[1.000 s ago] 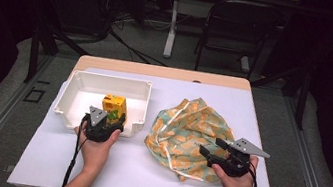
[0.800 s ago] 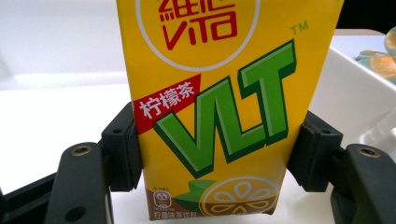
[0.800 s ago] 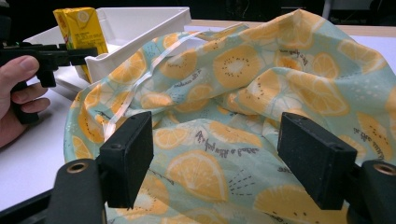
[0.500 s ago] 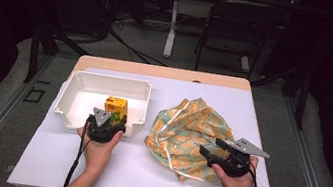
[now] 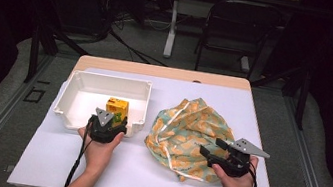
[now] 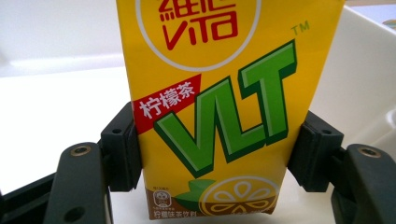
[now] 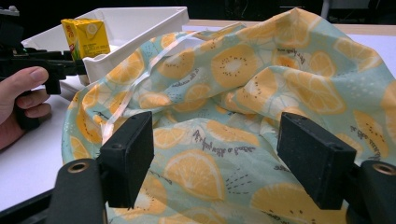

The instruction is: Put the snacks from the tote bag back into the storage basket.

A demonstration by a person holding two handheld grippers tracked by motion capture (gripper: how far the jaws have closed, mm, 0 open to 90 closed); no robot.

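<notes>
While right hand-held gripper (image 7: 212,161) gapes, left hand-held gripper (image 6: 217,156) pinches carton (image 6: 212,107) (yellow).

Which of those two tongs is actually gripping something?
The left tongs: their pads press both sides of the yellow carton in the white tray. The right tongs gape open over the fruit-print cloth, gripping nothing.

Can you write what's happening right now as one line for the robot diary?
left gripper: shut on juice box in white tray | right gripper: open, over fruit-print cloth
</notes>
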